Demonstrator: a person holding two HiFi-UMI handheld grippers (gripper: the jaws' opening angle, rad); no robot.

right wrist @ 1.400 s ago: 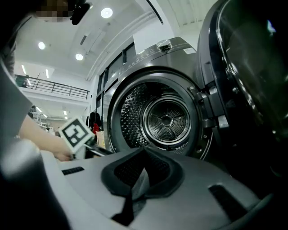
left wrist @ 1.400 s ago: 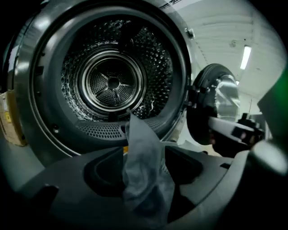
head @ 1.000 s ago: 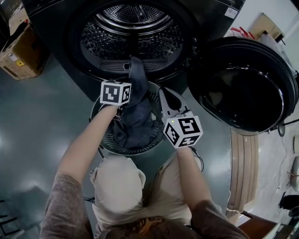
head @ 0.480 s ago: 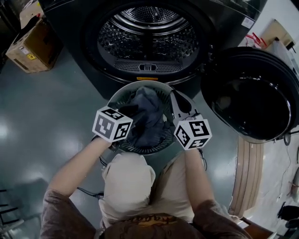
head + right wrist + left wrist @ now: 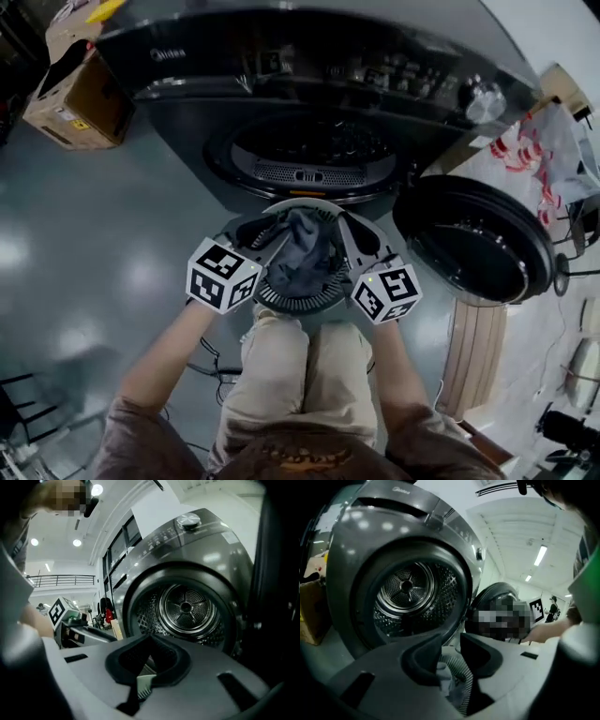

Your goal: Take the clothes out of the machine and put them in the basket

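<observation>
A round grey ribbed basket [image 5: 291, 302] stands on the floor before the dark machine [image 5: 309, 56]. Dark clothes [image 5: 302, 251] lie heaped in it. My left gripper [image 5: 265, 230] hovers over the basket's left rim; its jaws have just been opening and stand apart with nothing between them. Through that gap the left gripper view [image 5: 451, 641] shows the basket's ribbed wall [image 5: 462, 674]. My right gripper [image 5: 349, 231] is over the right rim, shut with its tips meeting [image 5: 149, 638] and empty. The steel drum [image 5: 405, 588] [image 5: 187, 606] looks bare.
The machine's round door [image 5: 478, 248] hangs open at the right, close to my right arm. A cardboard box [image 5: 75, 94] sits left of the machine. The person's legs [image 5: 300, 375] stand right behind the basket. Cables and boards lie on the floor at right.
The dark garment that hung from my left gripper at the drum's mouth now lies in the basket. Both grippers have risen above the basket, and the head view has pulled back.
</observation>
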